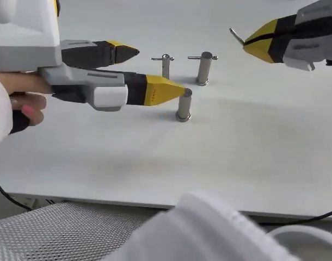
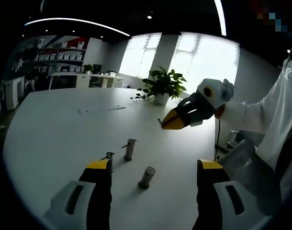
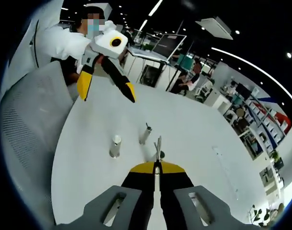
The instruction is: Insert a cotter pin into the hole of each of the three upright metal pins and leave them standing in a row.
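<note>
Head view. Item: thin grey metal cotter pin [image 1: 236,36], one end pinched between the pressed-together yellow-tipped jaws of the right gripper [image 1: 246,45]. It is held above the white table [image 1: 253,157], well right of the pins.

Long axis: in line with the jaws; free end points left.

Left gripper [image 1: 161,71]: jaws spread, near jaw just beside the bare upright steel pin [image 1: 183,106].

Far-left pin [image 1: 166,66] and far-right pin [image 1: 203,68]: cotters fitted.

Risks, as judged: that jaw could topple the bare pin, and a tilted cotter could miss the hole.
</note>
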A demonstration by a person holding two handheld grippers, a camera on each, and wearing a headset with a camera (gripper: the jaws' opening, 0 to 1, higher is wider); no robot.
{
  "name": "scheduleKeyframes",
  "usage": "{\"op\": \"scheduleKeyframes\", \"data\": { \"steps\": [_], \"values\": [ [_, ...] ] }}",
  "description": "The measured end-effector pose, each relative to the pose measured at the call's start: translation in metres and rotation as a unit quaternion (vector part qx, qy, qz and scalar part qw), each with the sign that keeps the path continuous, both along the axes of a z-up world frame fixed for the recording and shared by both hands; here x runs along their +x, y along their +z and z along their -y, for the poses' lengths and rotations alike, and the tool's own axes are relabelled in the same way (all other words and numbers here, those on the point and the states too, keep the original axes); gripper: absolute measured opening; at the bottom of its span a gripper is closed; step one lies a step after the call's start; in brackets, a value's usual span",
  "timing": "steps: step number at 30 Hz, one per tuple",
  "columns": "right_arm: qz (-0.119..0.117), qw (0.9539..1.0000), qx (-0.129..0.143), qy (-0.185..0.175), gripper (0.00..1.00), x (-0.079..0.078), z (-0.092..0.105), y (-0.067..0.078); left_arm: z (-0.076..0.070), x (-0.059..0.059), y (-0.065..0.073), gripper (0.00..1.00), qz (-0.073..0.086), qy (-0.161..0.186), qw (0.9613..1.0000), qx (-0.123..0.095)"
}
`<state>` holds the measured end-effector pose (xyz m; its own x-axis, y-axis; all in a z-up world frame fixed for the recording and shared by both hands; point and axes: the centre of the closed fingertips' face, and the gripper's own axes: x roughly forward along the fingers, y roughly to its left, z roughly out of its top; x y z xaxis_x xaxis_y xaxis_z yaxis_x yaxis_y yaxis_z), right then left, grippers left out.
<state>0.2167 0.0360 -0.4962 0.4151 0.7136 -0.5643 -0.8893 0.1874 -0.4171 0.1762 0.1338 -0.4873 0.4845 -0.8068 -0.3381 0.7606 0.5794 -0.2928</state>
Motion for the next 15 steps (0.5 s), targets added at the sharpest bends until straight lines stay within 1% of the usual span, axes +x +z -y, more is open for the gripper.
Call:
{"op": "scheduleKeyframes", "data": {
  "steps": [1,2,3,4,5,7,8,9,10,11,13,14,15],
  "values": [
    [0.004,1.0,-0.002,0.005,0.0,-0.003,-0.001,0.0,0.002,0.001,-0.001,0.71,-0.014,0.0,0.9998,-0.012],
    [0.006,1.0,-0.002,0.007,0.0,-0.007,-0.003,0.001,0.003,0.001,-0.002,0.71,-0.021,-0.002,0.9997,-0.015],
    [0.01,0.9999,-0.001,0.009,0.0,-0.011,-0.005,0.002,0.007,0.001,-0.001,0.71,-0.025,-0.005,0.9995,-0.021],
    [0.011,0.9999,0.0,0.011,0.0,-0.012,-0.006,0.003,0.009,0.0,0.0,0.7,-0.029,-0.007,0.9992,-0.026],
    [0.012,0.9998,0.001,0.014,0.0,-0.014,-0.008,0.003,0.013,-0.003,0.0,0.69,-0.041,-0.01,0.9987,-0.028],
    [0.012,0.9997,0.005,0.02,0.0,-0.021,-0.013,0.002,0.016,-0.002,0.0,0.67,-0.047,-0.01,0.9983,-0.035],
    [0.012,0.9997,0.005,0.022,0.0,-0.024,-0.015,0.002,0.016,-0.002,0.0,0.66,-0.048,-0.011,0.9982,-0.035],
    [0.014,0.9996,0.006,0.024,0.0,-0.027,-0.018,0.001,0.02,-0.002,0.002,0.65,-0.045,-0.011,0.9982,-0.038],
    [0.013,0.9995,0.007,0.027,0.0,-0.029,-0.02,0.0,0.022,-0.001,0.003,0.64,-0.034,-0.01,0.9986,-0.038],
    [0.012,0.9995,0.008,0.028,0.0,-0.03,-0.021,-0.002,0.024,-0.001,0.004,0.62,-0.031,-0.011,0.9988,-0.037],
    [0.01,0.9994,0.012,0.03,0.0,-0.034,-0.025,-0.004,0.028,-0.001,0.002,0.59,-0.044,-0.014,0.9982,-0.038],
    [0.007,0.9994,0.013,0.031,0.0,-0.036,-0.027,-0.003,0.029,0.001,-0.001,0.56,-0.052,-0.012,0.9979,-0.035],
    [0.009,0.9993,0.013,0.032,0.0,-0.038,-0.029,-0.003,0.03,0.001,-0.005,0.54,-0.058,-0.012,0.9978,-0.03]
  ]
}}
